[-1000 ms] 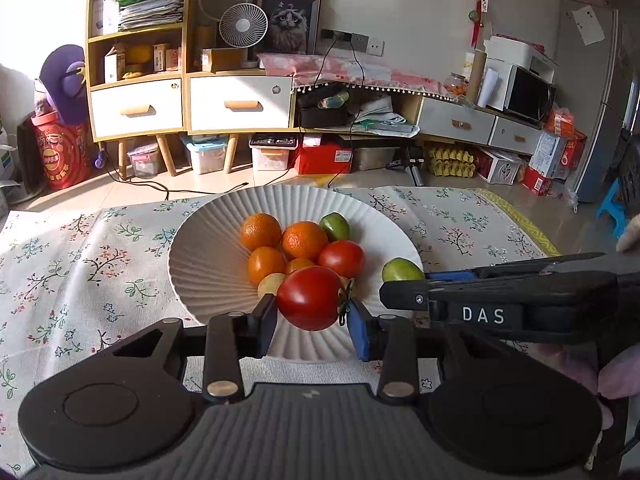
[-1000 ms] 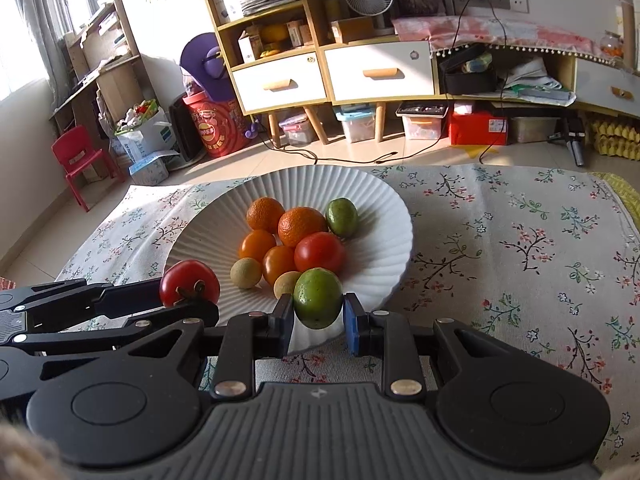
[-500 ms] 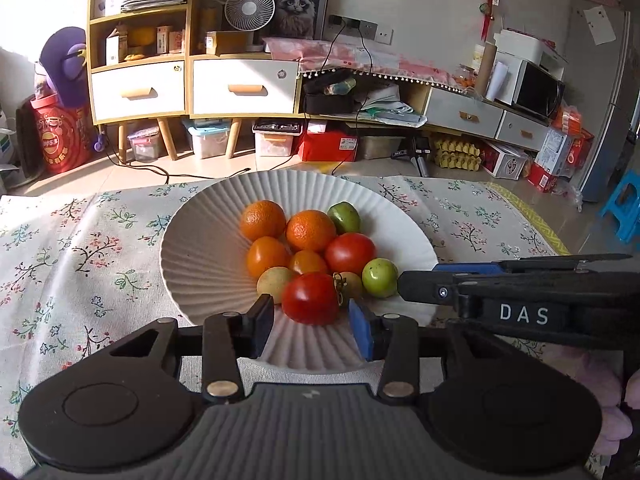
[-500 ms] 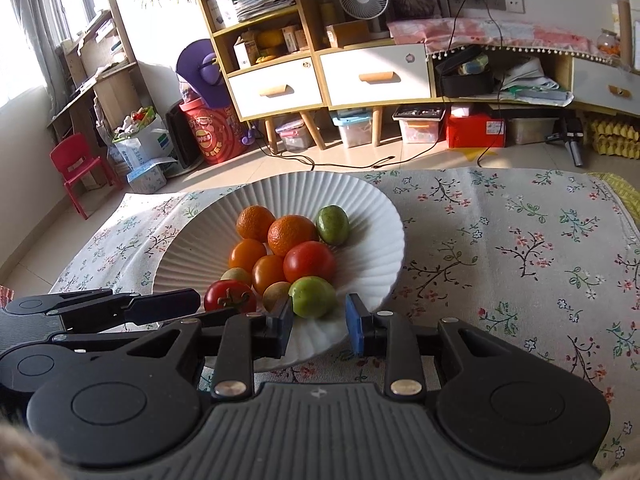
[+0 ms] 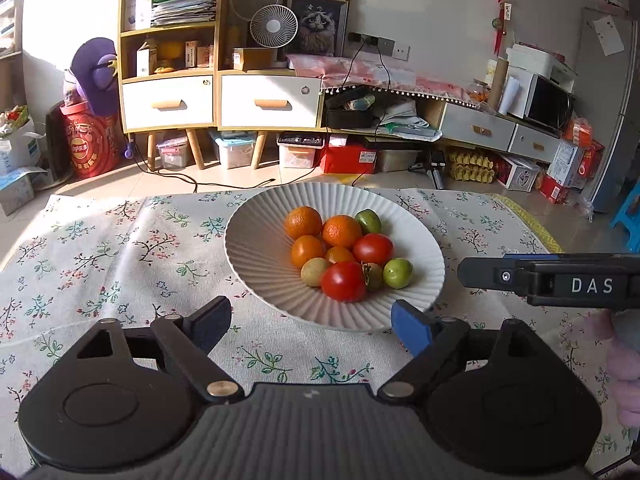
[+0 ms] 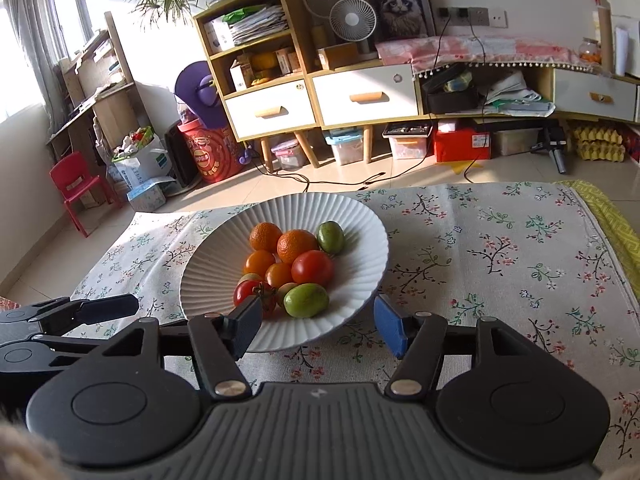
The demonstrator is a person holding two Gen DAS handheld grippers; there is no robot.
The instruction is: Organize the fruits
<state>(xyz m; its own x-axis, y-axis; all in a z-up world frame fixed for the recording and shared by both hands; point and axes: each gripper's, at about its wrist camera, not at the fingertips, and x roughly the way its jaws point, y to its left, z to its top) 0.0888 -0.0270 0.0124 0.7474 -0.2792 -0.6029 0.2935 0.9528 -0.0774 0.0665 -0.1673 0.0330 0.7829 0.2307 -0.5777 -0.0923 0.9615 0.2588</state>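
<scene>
A white ribbed plate (image 5: pixel 256 248) (image 6: pixel 216 256) on the flowered cloth holds several oranges, two red tomatoes, green and yellowish fruits. The front tomato (image 5: pixel 343 281) (image 6: pixel 250 292) and a green fruit (image 5: pixel 397 273) (image 6: pixel 306 300) lie at the plate's near side. My left gripper (image 5: pixel 311 325) is open and empty, just in front of the plate. My right gripper (image 6: pixel 318 326) is open and empty at the plate's near rim. Each gripper shows from the side in the other's view: the right one (image 5: pixel 552 280), the left one (image 6: pixel 72 314).
The flowered tablecloth (image 5: pixel 120 248) (image 6: pixel 500 248) covers the table around the plate. Behind the table stand cabinets with drawers (image 5: pixel 224 100), storage boxes on the floor, a fan (image 6: pixel 352 18) and a red child's chair (image 6: pixel 74 184).
Both grippers let go of their fruit: the tomato and the green fruit now lie on the plate. Both grippers opened wide and pulled back from the plate.
</scene>
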